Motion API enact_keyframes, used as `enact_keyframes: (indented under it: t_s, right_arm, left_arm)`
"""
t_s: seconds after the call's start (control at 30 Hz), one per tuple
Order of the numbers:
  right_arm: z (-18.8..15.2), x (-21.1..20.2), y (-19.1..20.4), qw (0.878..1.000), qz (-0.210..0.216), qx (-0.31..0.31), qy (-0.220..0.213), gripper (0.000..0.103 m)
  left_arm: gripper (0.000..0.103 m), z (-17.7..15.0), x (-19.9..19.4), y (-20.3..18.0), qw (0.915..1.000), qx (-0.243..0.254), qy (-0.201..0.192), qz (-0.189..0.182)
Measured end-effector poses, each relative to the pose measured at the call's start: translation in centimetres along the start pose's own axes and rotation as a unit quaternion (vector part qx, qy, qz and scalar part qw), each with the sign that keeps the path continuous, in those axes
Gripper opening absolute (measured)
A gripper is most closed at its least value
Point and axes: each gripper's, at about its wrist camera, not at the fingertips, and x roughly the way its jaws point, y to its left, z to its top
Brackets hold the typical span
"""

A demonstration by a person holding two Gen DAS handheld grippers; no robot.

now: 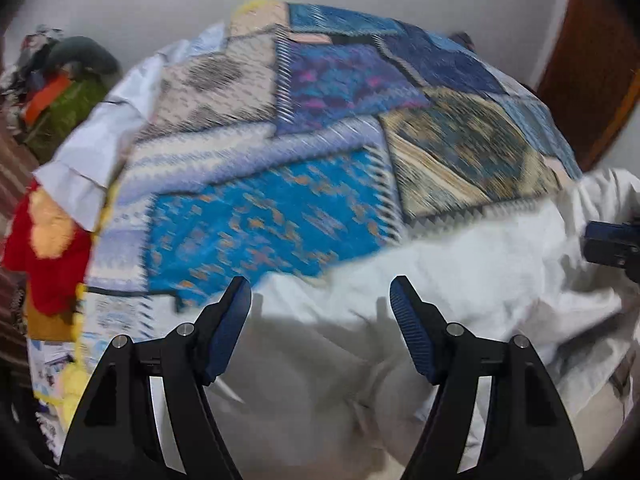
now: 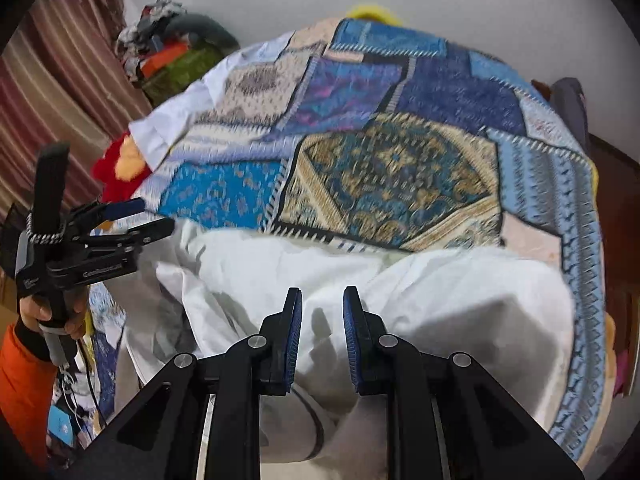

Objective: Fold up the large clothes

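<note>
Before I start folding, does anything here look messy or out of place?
Yes. The white cloth garment lies bunched and creased on the blue patchwork bedspread, not spread flat. A heap of mixed clothes is piled against the wall at the far left.

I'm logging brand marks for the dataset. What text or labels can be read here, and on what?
Raised lettering on the side of the left gripper, seen from the right wrist: too blurred to read.
A small white mark on that gripper's body: unreadable.
Patchwork bedspread and white garment: no text visible.
</note>
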Motion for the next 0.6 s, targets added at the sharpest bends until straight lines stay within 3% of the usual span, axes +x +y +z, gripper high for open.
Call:
enact_keyframes:
  t_s: [0.2, 0.47, 0.6]
  right_arm:
    - [-4.1, 0.3, 1.2, 0.998, 0.002, -0.057, 0.032, 0.016]
    - [-10.4, -0.2, 0.4, 0.996, 0.011, -0.035, 0.081, 0.016]
    - [-12.6, -1.2, 0.5, 0.998, -0.006, -0.024, 0.051, 0.016]
  left_arm:
    - [0.071, -4.6, -2.8, -1.5, 0.9989, 0.023, -0.011, -0.039]
    - [0.074, -12.5, -4.2, -2.3, 0.9969, 0.031, 0.029, -0.066]
    - [0.075, -15.4, -4.3, -2.7, 0.9978, 0.017, 0.021, -0.061]
